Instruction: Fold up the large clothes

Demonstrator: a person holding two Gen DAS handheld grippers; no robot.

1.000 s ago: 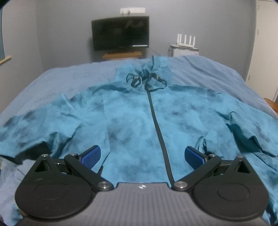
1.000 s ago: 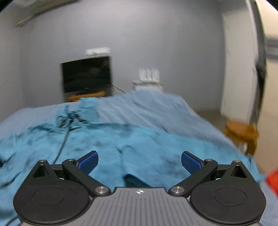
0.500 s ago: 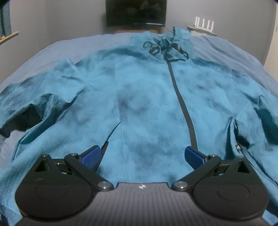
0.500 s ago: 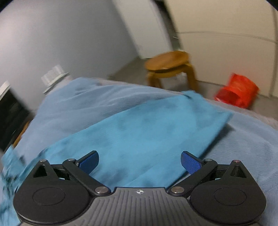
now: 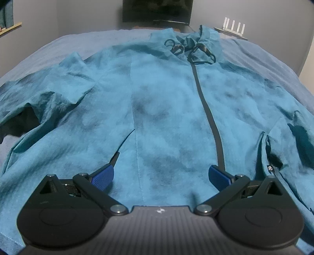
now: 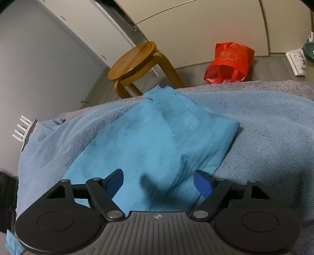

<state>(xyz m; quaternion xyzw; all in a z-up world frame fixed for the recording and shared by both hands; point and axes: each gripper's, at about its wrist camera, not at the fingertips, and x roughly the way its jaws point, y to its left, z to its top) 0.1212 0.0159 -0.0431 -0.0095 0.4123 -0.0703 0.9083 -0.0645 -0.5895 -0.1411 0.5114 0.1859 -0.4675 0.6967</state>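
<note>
A large teal zip-up jacket (image 5: 161,102) with dark blotches lies front-up and spread on the bed. Its black zipper (image 5: 208,109) runs up to the collar and drawstrings (image 5: 188,49) at the far end. My left gripper (image 5: 160,174) is open, just above the jacket's bottom hem left of the zipper. In the right wrist view one sleeve (image 6: 155,137) lies flat toward the bed's edge, its cuff (image 6: 164,94) far from me. My right gripper (image 6: 158,182) is open and low over the sleeve's near part.
A blue blanket (image 6: 270,133) covers the bed. Beyond the bed's edge stand a wooden stool (image 6: 135,62) and a red bag (image 6: 229,62) on the floor. A dark TV (image 5: 157,9) and a white router (image 5: 233,27) are behind the head of the bed.
My left gripper has moved forward and lower over the jacket's hem. My right gripper has swung right, from the jacket body to the outstretched sleeve, and dropped closer. Both stay open.
</note>
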